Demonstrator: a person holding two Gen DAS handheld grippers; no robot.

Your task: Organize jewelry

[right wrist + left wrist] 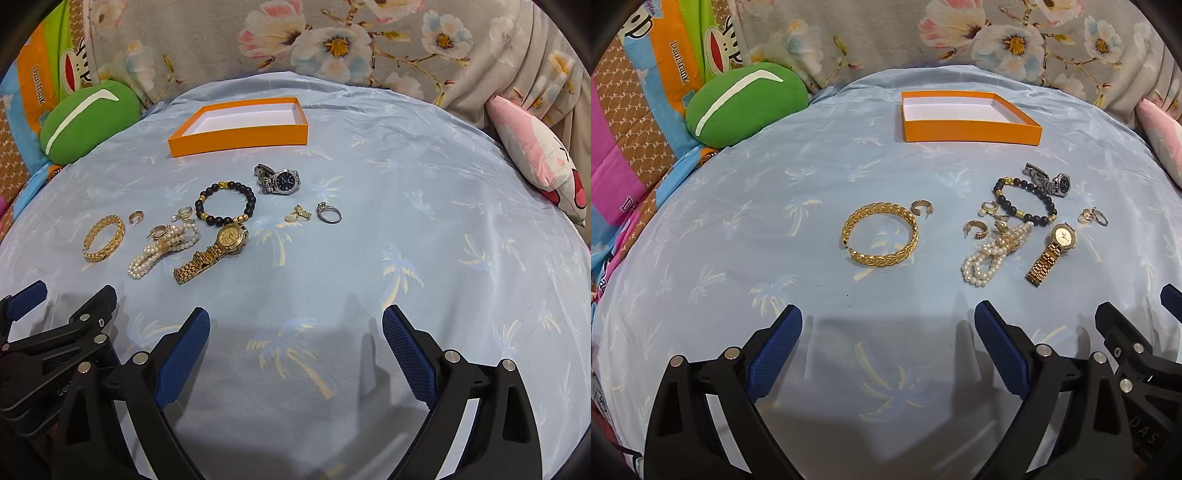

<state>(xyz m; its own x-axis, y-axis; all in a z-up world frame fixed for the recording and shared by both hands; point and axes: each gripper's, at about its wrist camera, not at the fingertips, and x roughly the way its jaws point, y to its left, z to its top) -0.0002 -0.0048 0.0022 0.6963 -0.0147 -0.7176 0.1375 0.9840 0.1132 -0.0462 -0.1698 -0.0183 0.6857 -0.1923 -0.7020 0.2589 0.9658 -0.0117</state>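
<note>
Both ribbed blue tongs (888,321) (295,321) gape, released, before a braided gold bangle (881,239).

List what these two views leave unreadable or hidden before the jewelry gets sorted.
- Orange box floor: the near wall hides its front strip in both views.
- Pearl strand: tangled with small gold pieces in the left view; their count is unclear.
- Gold watch dial: too small to read in the right view.
- Right gripper: cut off by the left view's edge.
- Pink pillow: cropped by the right view's rim.
</note>
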